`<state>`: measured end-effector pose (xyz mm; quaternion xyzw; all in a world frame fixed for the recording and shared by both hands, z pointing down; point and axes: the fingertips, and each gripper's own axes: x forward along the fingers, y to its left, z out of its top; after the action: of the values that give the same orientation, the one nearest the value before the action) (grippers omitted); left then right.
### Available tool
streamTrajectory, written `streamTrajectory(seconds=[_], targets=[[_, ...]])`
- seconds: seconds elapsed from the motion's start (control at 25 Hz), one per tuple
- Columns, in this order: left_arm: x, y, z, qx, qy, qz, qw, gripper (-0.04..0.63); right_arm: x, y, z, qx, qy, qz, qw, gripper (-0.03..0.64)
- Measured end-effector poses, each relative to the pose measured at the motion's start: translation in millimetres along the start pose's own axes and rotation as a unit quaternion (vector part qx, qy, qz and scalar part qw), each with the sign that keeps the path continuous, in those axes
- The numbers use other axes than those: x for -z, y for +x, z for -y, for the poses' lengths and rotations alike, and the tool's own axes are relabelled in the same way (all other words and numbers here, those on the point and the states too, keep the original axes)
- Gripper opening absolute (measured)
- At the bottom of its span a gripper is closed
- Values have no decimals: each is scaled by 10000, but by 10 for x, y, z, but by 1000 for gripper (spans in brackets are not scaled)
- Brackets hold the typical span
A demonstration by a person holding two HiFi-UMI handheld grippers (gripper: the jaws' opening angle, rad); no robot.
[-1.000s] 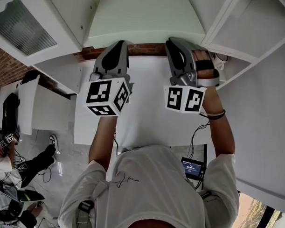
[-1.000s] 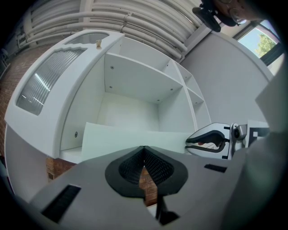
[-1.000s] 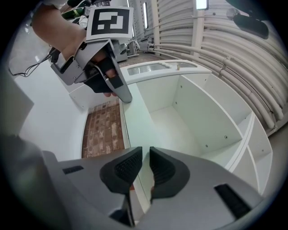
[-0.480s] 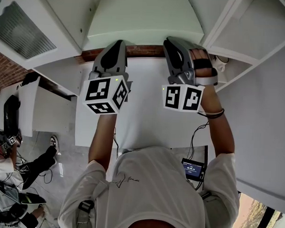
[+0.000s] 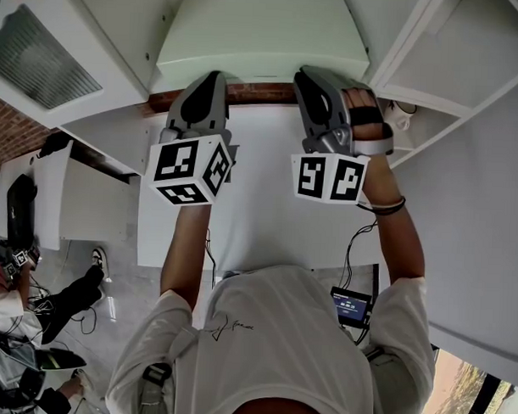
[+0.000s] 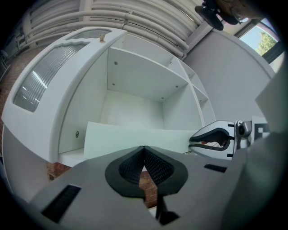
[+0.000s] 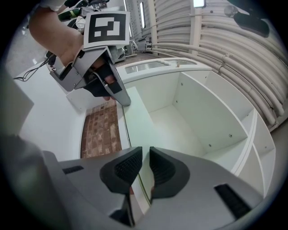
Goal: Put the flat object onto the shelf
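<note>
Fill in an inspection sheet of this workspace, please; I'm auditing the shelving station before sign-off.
Surface: white table under the grippers.
Job's things: pale green board held at the white shelf unit's open compartment.
Clutter: nothing seen.
Grippers: left gripper and right gripper, fingers shut on the board's near edge.
Cables: black cable beside the table; more on the floor, left.
Surroundings: brickwork, another person lower left, small screen device.

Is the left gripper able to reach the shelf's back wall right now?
Probably not. The left gripper is shut on the flat panel, and that panel lies across the front of the shelf, between the jaws and the back wall.
</note>
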<state>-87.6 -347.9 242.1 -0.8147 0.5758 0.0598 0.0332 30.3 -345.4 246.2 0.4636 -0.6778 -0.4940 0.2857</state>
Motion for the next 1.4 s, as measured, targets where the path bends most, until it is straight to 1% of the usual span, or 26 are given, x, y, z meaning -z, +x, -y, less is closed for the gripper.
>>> streamTrajectory(seconds=[0.12,0.28,0.36,0.56,0.76,1.16,1.4], targets=[[8,1,2,6,54,-11,10000,12,-1,1,1,24,156,-6,9999,64],[19,-2,4,17,139,-30,9999,13,-3,-7,19,-29,643,39,9979,60],[19,-16,9,36,127,-32,9999,12,-10,-15,32,-2,719,38,9974,58],[30,-68,36,33,267,-48,9996,12,-119,-84,76,27,1156,287,9929,43],[57,-132,49,54,227,-64,9997,12,-141,-108,39,-13,1402,307,9897,37],[113,-271,115,124,140,-119,9998,13,-81,-252,19,-52,2251,139,9742,31],[213,-393,145,133,147,-230,9995,12,-21,-399,-99,-195,2845,45,9585,29]])
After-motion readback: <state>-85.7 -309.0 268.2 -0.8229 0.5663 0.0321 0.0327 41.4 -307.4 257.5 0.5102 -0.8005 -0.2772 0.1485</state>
